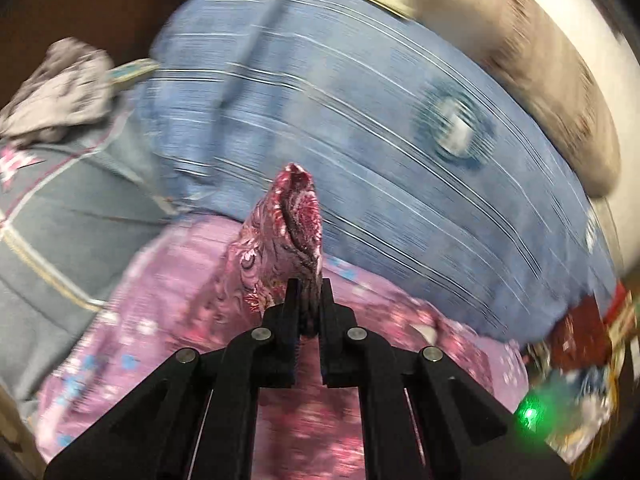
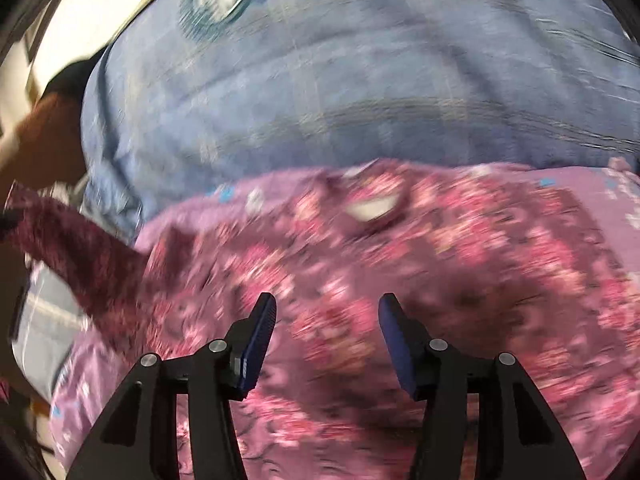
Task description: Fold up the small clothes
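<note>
No legible text, labels, brands or numbers, both views blurred by motion

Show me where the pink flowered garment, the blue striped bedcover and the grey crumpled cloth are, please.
pink flowered garment (image 1: pixel 298 236), left wrist view, its pinched-up fold
blue striped bedcover (image 1: pixel 340 80), left wrist view, its bare middle
grey crumpled cloth (image 1: pixel 60 92), left wrist view, its centre

Both views smeared w/ motion blur, esp. the blue striped bedcover (image 1: pixel 360 92); black claw arms near the lens stay sharp. Bright blown-out glare upper right of left-wrist view, upper left of right-wrist view. Green lens flare lower right. Fisheye bends edges, dark vignette in corners.
</note>
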Available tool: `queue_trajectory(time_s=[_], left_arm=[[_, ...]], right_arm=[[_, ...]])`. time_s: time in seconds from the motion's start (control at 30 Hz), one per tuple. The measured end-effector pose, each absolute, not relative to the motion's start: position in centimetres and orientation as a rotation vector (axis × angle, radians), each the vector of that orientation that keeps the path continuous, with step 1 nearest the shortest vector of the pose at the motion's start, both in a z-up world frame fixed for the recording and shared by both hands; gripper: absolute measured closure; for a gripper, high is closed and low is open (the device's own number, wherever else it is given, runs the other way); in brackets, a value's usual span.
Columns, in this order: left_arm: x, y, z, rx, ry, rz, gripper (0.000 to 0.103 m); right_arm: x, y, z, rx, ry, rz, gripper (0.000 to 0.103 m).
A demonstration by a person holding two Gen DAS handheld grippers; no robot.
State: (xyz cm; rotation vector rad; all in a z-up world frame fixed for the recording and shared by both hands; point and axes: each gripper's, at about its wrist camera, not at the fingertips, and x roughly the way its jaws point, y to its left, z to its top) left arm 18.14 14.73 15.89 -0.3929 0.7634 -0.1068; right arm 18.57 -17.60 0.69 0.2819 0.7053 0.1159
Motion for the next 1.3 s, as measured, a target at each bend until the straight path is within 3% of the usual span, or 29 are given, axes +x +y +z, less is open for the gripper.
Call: queue_trajectory(time_s=[0.23, 0.53, 0.63, 0.7, 0.73, 0.77, 0.8, 0.9, 1.0, 1.1, 1.23, 1.27, 1.3], left_arm=[[19.9, 2.7, 12.4, -0.320, 0.904, -0.234, 0.098], [20.7, -9.0, 2.9, -0.161, 1.153, -0.300, 0.095], [19.7, -8.4, 3.4, -0.167, 1.178, -0.341, 0.092], [18.6, -5.6, 5.1, -0.265, 1.149, -0.404, 0.084], [17.9, -3.7, 5.9, -0.322, 1.117, -0.416, 0.065], [17.2, -1.5, 6.5, -0.375, 1.078, -0.392, 0.038], [16.3, 1.5, 6.8, -0.433, 1.023, -0.330, 0.034], [15.6, 7.1, 5.8, -0.544, 0.973, -0.223, 0.033], [16.4, 10.8, 2.4, -0.677, 1.050, -0.183, 0.033], [16.8, 11.7, -0.5, -0.788, 1.125, -0.209, 0.035], [16.6, 10.7, -0.7, -0.759, 1.120, -0.230, 0.034], [16.5, 10.6, -0.6, -0.752, 1.116, -0.231, 0.034], [16.6, 10.9, -0.6, -0.756, 1.117, -0.232, 0.034]], right_arm=[[16.5, -25.3, 0.5, 0.392, 0.716, 0.026, 0.048], [14.6, -30.6, -2.7, 0.433, 0.775, -0.033, 0.048], [14.5, -30.1, -2.5, 0.389, 0.770, -0.026, 0.048], [14.8, -29.8, -2.0, 0.395, 0.763, -0.005, 0.046], [15.0, -29.6, -1.7, 0.414, 0.755, 0.014, 0.046], [15.2, -29.5, -1.4, 0.431, 0.751, 0.029, 0.045], [15.5, -29.1, -1.0, 0.453, 0.748, 0.054, 0.042], [16.7, -27.2, -0.3, 0.469, 0.751, 0.133, 0.039], [18.1, -24.6, -0.2, 0.447, 0.779, 0.198, 0.034], [19.8, -22.4, -1.1, 0.453, 0.826, 0.192, 0.034], [21.8, -20.3, -2.2, 0.445, 0.850, 0.163, 0.032], [22.0, -19.7, -2.2, 0.430, 0.840, 0.160, 0.034], [22.3, -19.2, -2.2, 0.409, 0.835, 0.165, 0.054]])
